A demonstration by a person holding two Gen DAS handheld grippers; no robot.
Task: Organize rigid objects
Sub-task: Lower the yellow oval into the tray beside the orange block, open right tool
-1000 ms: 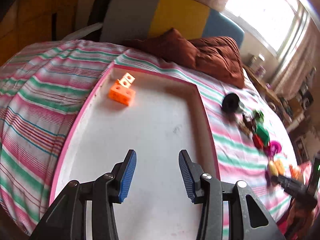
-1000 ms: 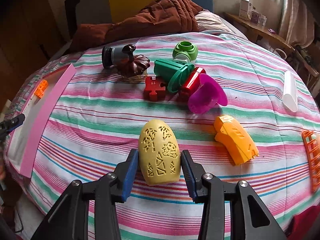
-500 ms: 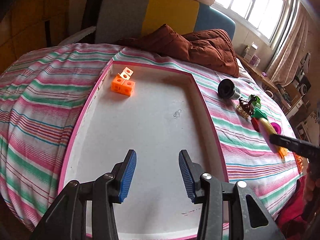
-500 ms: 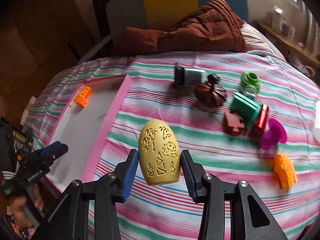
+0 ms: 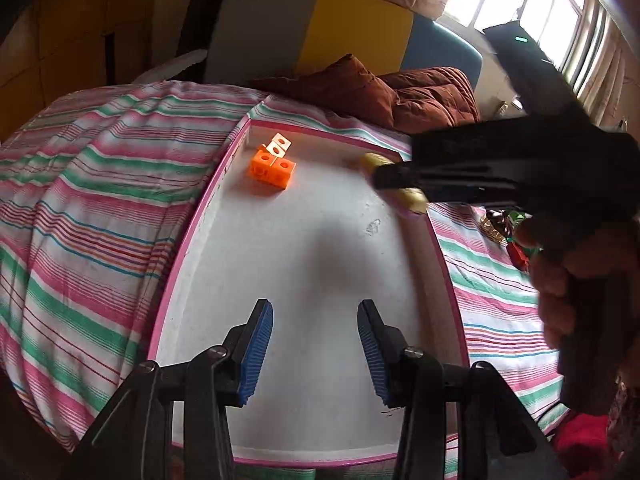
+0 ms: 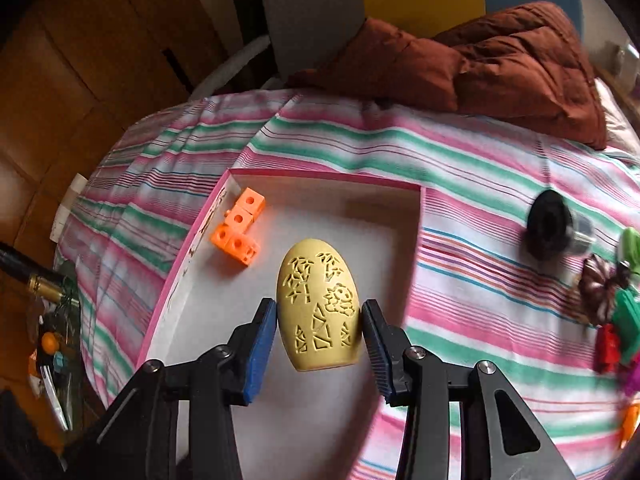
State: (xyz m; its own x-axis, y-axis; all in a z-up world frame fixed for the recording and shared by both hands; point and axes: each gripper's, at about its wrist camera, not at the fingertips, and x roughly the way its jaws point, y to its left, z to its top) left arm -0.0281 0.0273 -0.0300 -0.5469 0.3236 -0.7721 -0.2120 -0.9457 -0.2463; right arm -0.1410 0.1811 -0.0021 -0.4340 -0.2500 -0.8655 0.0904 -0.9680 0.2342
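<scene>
My right gripper [image 6: 319, 314] is shut on a yellow egg-shaped piece with cut-out patterns [image 6: 318, 304] and holds it in the air over the white tray with a pink rim [image 6: 416, 216]. In the left wrist view the same yellow piece [image 5: 412, 198] peeks out from behind the right gripper [image 5: 394, 178] over the tray's right rim [image 5: 444, 264]. Orange linked cubes [image 5: 272, 166] lie in the tray's far left corner and show in the right wrist view as orange cubes [image 6: 238, 232]. My left gripper [image 5: 315, 354] hangs open over the tray's near part, holding nothing.
The tray lies on a bed with a striped sheet [image 5: 100, 208]. Right of it sit a black cylinder [image 6: 550, 224], a brown flower shape [image 6: 600, 288] and green and red pieces [image 6: 620, 332]. A brown quilt [image 6: 500, 60] lies at the head. A hand [image 5: 576, 280] grips the right tool.
My right gripper has carried the yellow egg piece leftward from the pile of toys to above the tray. In the left view it has come in from the right. The left gripper has hardly moved.
</scene>
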